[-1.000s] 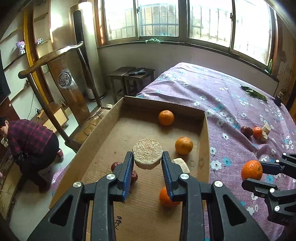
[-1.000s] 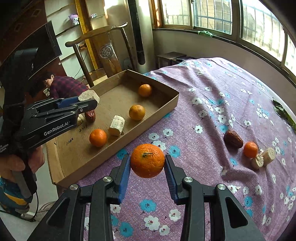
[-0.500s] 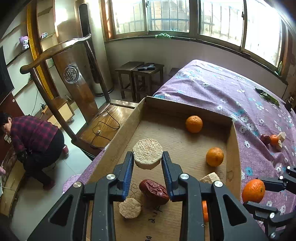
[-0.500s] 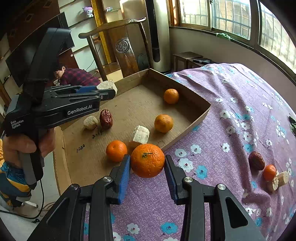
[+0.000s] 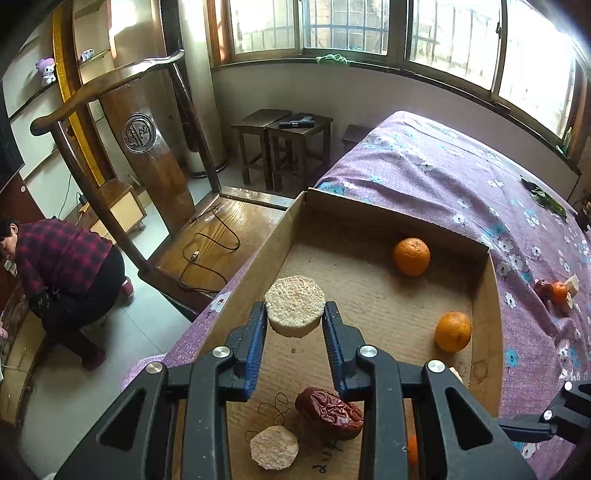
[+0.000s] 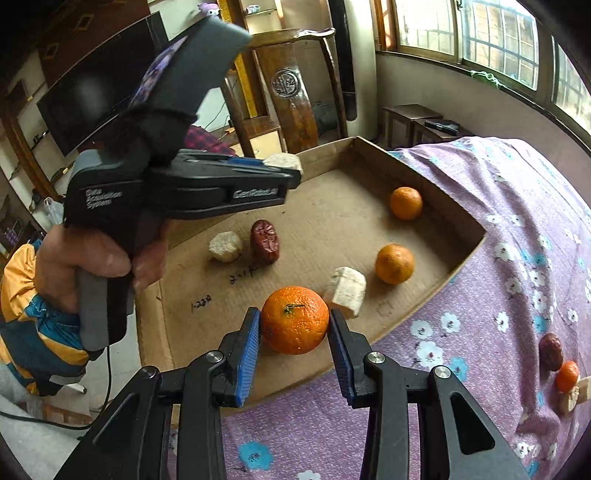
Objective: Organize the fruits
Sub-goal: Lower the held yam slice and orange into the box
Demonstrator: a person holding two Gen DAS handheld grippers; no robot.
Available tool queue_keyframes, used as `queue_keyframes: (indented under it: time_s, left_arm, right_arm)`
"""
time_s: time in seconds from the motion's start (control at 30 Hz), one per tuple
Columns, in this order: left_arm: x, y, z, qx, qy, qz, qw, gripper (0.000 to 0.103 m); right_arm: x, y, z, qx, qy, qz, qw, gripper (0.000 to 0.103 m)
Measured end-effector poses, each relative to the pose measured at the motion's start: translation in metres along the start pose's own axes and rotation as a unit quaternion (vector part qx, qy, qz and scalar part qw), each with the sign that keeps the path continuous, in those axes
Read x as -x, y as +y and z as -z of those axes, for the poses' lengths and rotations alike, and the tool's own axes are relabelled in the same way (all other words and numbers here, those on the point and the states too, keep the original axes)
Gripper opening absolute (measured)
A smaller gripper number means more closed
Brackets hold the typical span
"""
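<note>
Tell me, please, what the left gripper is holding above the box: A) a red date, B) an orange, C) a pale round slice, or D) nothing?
C: the left gripper is shut on a pale round slice above the box, while the orange is in the right gripper and the date lies on the box floor.

— Where are we?
— We are in a home bedroom: a bed [image 5: 443,177] under a purple floral cover, a carved wooden chair [image 5: 147,136], barred windows [image 5: 332,26], a television [image 6: 92,92] and a plush toy [image 5: 46,71] on a shelf.
</note>
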State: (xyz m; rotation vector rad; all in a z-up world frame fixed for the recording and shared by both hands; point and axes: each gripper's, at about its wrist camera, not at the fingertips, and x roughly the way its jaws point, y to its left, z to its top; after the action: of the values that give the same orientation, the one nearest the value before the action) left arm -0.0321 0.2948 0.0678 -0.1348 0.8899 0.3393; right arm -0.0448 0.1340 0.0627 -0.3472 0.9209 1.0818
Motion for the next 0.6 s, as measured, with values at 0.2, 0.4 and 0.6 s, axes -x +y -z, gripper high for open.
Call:
queue_keyframes:
  time_s: [0.2, 0.4, 0.6]
  left_arm:
    - [-0.009, 0.003, -0.007, 0.008, 0.008, 0.006, 0.9999, 0.030]
    - [-0.019, 0.000, -0.010, 0.004, 0.021, 0.011, 0.9997, 0.030]
    - [-0.029, 0.001, -0.011, 0.004, 0.033, 0.013, 0.9994, 0.030]
  right_arm:
    - [-0.009, 0.014, -0.002, 0.015, 0.008, -0.020, 1.000, 0.041]
    - [-0.020, 0.027, -0.003, 0.029, 0.018, -0.039, 0.999, 0.041]
    - [-0.035, 0.033, -0.003, 0.036, 0.034, -0.050, 0.998, 0.041]
